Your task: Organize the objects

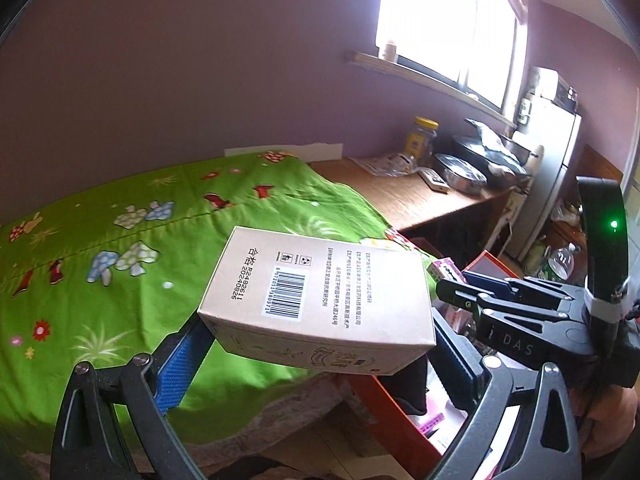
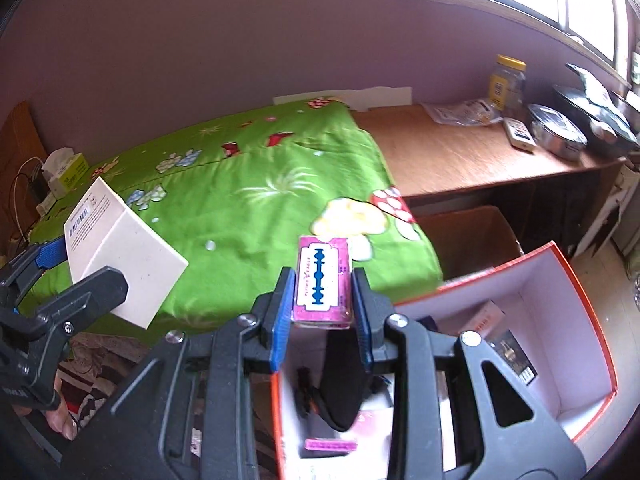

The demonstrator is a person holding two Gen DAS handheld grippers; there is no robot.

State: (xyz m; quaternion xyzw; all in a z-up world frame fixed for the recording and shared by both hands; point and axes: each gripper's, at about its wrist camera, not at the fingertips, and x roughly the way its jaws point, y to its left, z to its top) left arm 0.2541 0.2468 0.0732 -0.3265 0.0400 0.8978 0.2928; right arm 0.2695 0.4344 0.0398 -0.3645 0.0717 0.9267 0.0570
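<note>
Bedspread: bright green, mushroom and flower print. Carton: beige, black barcode. Razor-blade packet: pink, blue blade drawing. Storage box: orange outside, white inside. Desk: brown woodgrain. Jar: yellow lid.

Both wrist cameras looked steeply down along their fingers, close above the bed. Both shared the far worktop at right.
</note>
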